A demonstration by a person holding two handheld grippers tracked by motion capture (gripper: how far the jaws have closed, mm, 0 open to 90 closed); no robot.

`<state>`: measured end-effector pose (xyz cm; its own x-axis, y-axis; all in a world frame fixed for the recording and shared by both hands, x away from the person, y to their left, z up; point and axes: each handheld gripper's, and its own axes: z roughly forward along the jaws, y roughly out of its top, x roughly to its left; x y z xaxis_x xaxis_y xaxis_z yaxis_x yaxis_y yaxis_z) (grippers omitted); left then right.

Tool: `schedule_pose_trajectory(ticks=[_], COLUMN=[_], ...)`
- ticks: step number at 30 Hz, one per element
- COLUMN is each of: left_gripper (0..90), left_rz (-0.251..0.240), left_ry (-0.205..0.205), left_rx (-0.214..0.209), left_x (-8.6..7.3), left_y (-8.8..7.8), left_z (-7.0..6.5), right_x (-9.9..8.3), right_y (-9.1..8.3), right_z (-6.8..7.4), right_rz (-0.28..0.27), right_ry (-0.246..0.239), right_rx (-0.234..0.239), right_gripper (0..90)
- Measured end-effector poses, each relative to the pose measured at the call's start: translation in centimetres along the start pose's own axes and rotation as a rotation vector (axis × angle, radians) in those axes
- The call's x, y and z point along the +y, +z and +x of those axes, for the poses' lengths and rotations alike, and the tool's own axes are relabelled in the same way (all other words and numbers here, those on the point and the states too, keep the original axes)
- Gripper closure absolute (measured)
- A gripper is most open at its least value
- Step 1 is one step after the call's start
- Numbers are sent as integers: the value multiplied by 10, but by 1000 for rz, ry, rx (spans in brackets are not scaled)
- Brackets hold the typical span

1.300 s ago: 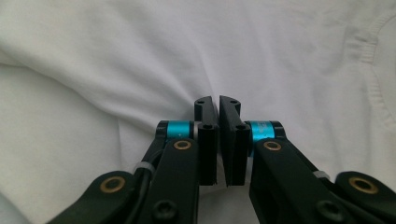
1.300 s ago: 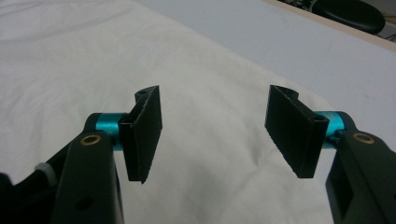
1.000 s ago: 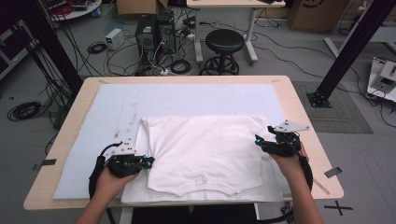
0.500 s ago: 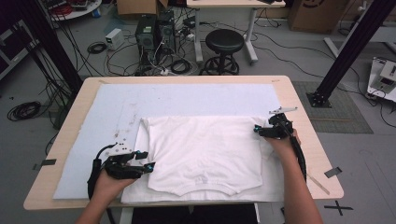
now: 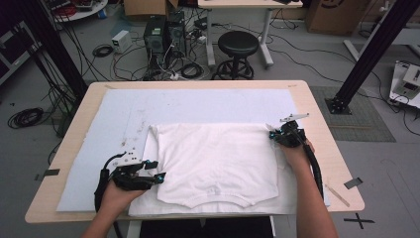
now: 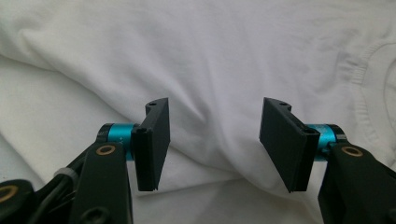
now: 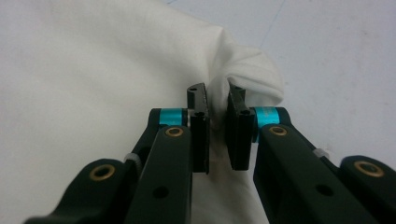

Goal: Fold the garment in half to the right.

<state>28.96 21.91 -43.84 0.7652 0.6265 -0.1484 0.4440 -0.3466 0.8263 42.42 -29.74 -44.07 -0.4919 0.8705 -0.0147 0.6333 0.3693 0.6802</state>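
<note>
Here the left hand [image 5: 116,196] is laid low at the near left corner of the white T-shirt [image 5: 218,161], and the left gripper [image 5: 157,177] is pointed level across the table toward the cloth. Its jaws are held moderately wide apart, with nothing pressed between them; in the left gripper view [image 6: 215,140] a soft ridge of shirt fabric is seen running just beyond and between the pads, with the collar seam off to one side. The right hand [image 5: 296,151] is stretched forward along the shirt's far right corner. The right gripper [image 5: 273,135] has just been closing, and its jaws [image 7: 218,126] are now narrowed onto a bunched fold of the shirt's corner, which is pinched between the pads and bulges past their tips.
</note>
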Motion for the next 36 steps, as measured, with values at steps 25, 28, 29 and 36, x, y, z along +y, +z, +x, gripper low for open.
schedule_pose_trajectory(ticks=[25,28,29,36], left_gripper=[630,833,844,859], left_rz=[124,125,127,125], left_ry=[44,67,70,85], left_rx=[-45,-63,-66,-40], left_x=[-6,-5,-4,-8], left_y=[10,8,6,-10], left_z=[-22,-25,-25,-24], right_x=[-7,-8,-8,-4], right_y=[2,4,4,3], right_z=[-22,-24,-24,-21], right_rz=[-26,-25,-26,-5], right_ry=[144,167,165,153], right_rx=[-92,-71,-72,-70], right_gripper=[342,339,342,341])
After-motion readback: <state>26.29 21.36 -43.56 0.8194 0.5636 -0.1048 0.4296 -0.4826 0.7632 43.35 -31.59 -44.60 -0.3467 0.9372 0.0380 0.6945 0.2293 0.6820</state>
